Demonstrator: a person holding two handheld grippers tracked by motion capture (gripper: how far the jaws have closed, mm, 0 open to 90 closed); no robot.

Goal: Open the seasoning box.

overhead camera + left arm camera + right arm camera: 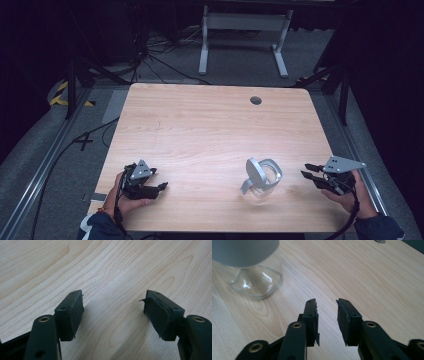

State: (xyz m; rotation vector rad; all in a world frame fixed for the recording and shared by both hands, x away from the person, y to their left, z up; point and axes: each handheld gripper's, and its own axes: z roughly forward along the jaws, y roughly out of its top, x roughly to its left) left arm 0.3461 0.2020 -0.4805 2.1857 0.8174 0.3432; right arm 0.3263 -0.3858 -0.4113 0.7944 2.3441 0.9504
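A light wooden worktop (210, 130) carries one thing: a clear glass jar (262, 179) with a grey hinged lid (256, 171) swung up and open, standing near the front edge, right of the middle. The left claw (161, 187) sits low at the front left of the worktop, held in the person's left hand (129, 199), well apart from the jar. In the left gripper view its jaws stand wide apart with bare wood between them. The right claw (306, 171) is held at the front right, near the jar and pointing toward it. In the right gripper view its jaws stand a narrow gap apart, holding nothing, with the jar's glass base (257, 282) ahead to the left.
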